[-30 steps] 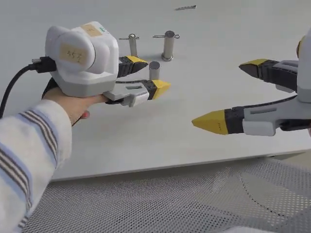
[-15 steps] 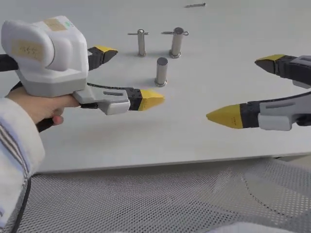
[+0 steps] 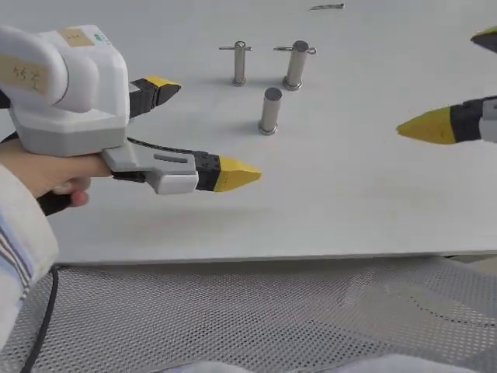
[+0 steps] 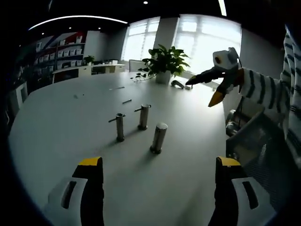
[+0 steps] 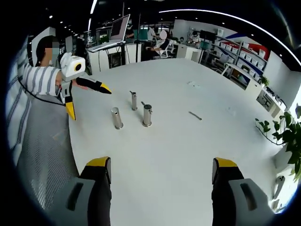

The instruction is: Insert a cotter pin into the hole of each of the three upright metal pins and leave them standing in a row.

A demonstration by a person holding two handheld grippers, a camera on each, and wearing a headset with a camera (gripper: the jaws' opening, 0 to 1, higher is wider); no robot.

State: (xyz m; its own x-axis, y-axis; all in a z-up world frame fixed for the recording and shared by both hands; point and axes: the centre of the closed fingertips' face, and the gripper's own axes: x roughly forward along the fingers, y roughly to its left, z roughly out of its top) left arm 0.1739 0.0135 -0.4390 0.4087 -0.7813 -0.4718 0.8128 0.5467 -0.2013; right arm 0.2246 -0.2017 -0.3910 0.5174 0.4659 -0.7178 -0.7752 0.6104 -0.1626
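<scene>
Both grippers spread wide, nothing held, hovering over the near part of the white table (image 3: 349,202).

Left gripper (image 3: 208,128): yellow-tipped jaws far apart, nothing between them, aimed at the pins from the person's left, a hand (image 3: 54,175) on the grip and a striped sleeve (image 3: 15,256) behind it. Right gripper (image 3: 444,84): jaws likewise parted, off to the right, well apart from the pins. Front metal pin (image 3: 270,111) stands upright with a plain top, nearer the person. Rear-left metal pin (image 3: 240,64) and rear-right metal pin (image 3: 295,65) stand upright side by side behind it, each with a cotter pin through its top. So the layout is a triangle. A loose cotter pin (image 3: 327,7) lies flat further back. Grey mesh (image 3: 233,318) sits below the table edge.
</scene>
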